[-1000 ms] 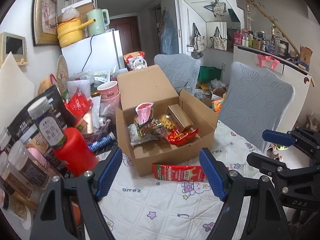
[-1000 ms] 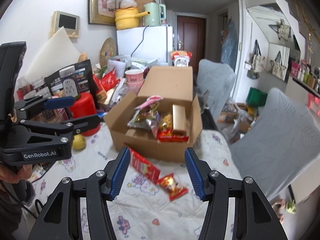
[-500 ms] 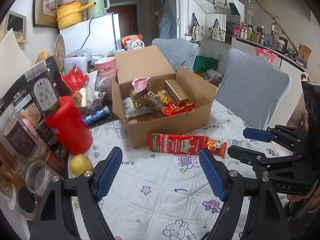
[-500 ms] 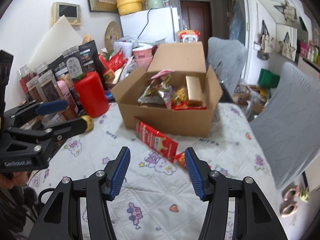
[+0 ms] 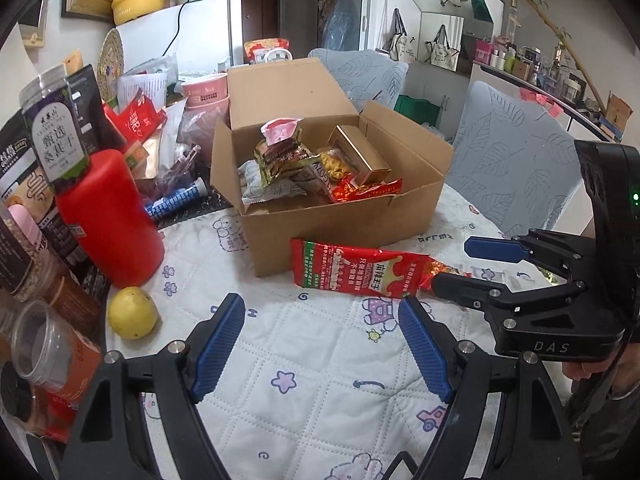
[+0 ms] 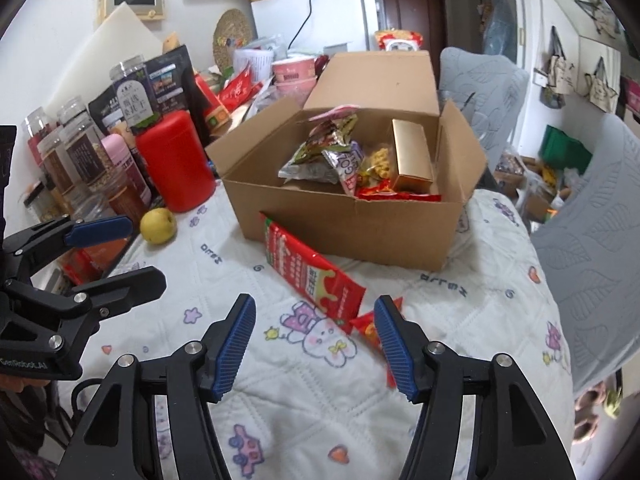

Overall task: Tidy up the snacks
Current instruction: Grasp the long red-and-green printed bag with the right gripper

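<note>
Left gripper (image 5: 322,344) spread wide, empty, above the quilted tablecloth (image 5: 320,400). Right gripper (image 6: 314,346) just opening further, nothing pinched, small red snack packet (image 6: 370,326) by its right finger. Long red snack pouch (image 6: 312,276) flat against the open cardboard box (image 6: 344,228) of snacks, yellow fruit (image 6: 159,225) nearby

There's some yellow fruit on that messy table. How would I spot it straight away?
Start at the open cardboard box on the quilted tablecloth. Left of it stands a tall red canister. The yellow fruit lies at that canister's foot, on the cloth's edge: the only round, unwrapped thing among jars and packets.
</note>
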